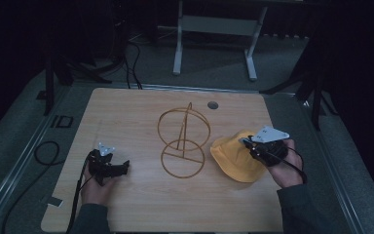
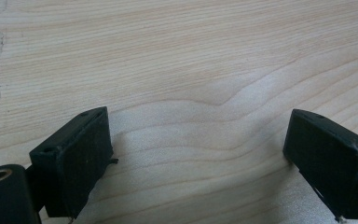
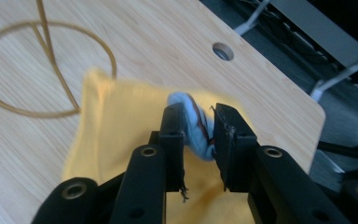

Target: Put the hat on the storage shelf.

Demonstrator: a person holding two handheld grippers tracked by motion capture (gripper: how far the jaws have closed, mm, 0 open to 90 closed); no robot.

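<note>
Yellow hat [image 1: 237, 157]: soft, light, floppy. Right gripper [image 3: 200, 128] apparently pinching pale-blue patch at crown, 3 o'clock of wire stand [image 1: 183, 144]. Left gripper [image 2: 196, 154] open, empty, over bench [image 1: 136, 204].

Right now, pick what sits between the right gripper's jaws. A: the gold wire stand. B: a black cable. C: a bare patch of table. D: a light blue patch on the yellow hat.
D: in the right gripper view the right gripper has the light blue patch between its jaws, over the yellow hat; the wire stand lies apart.
</note>
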